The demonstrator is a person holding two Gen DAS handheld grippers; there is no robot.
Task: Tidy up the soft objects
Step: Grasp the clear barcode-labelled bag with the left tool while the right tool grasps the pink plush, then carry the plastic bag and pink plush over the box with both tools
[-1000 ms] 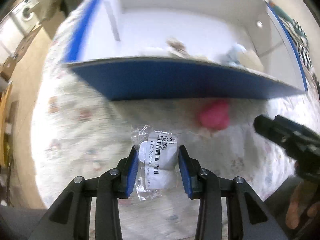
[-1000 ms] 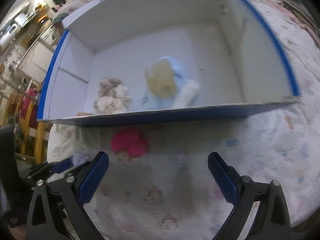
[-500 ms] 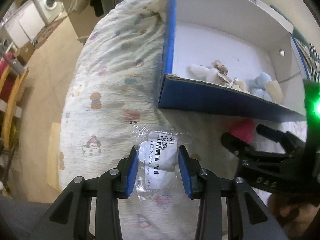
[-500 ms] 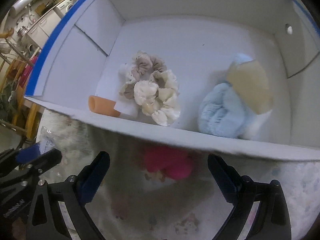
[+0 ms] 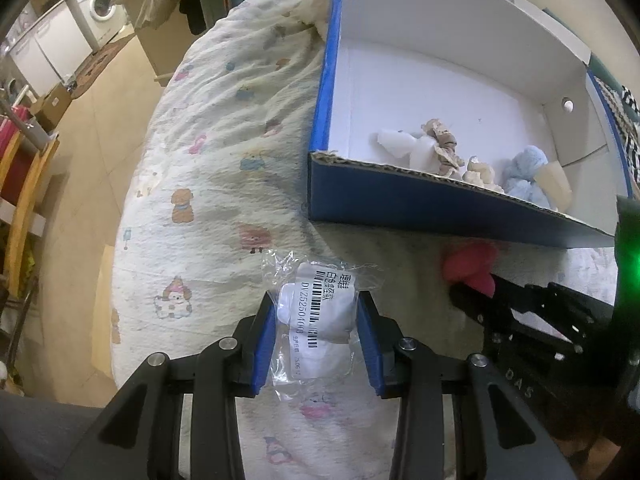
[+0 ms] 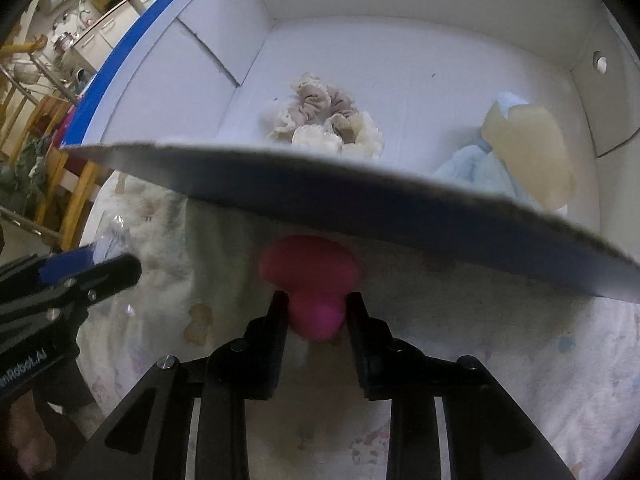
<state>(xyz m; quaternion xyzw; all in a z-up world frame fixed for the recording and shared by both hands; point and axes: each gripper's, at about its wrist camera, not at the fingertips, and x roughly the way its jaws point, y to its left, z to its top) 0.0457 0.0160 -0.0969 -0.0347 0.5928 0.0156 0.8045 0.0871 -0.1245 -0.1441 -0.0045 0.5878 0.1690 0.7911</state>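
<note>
My left gripper (image 5: pixel 318 308) is shut on a clear plastic bag (image 5: pixel 320 280) with a white soft item and a barcode label, held above the printed bedspread (image 5: pixel 208 168). A pink soft toy (image 6: pixel 308 264) lies on the bedspread just in front of the blue cardboard box (image 6: pixel 380 208). My right gripper (image 6: pixel 317 304) is closing on it, and the pads press the toy's narrow end. The box's white inside holds cream and beige scrunchies (image 6: pixel 324 128), a light blue plush (image 6: pixel 468 172) and a pale yellow sponge (image 6: pixel 532 160). The box's near wall hides their lower parts.
The box (image 5: pixel 400 200) sits on the bed at the right, with its near wall low over the pink toy (image 5: pixel 468 262). The bed's edge drops to a tiled floor (image 5: pixel 100 152) at the left. A washing machine (image 5: pixel 100 4) and wooden furniture (image 5: pixel 24 184) stand beyond.
The right gripper came down over the pink toy, and its wide jaws closed around it. The left gripper swung left of the box, still gripping the bag.
</note>
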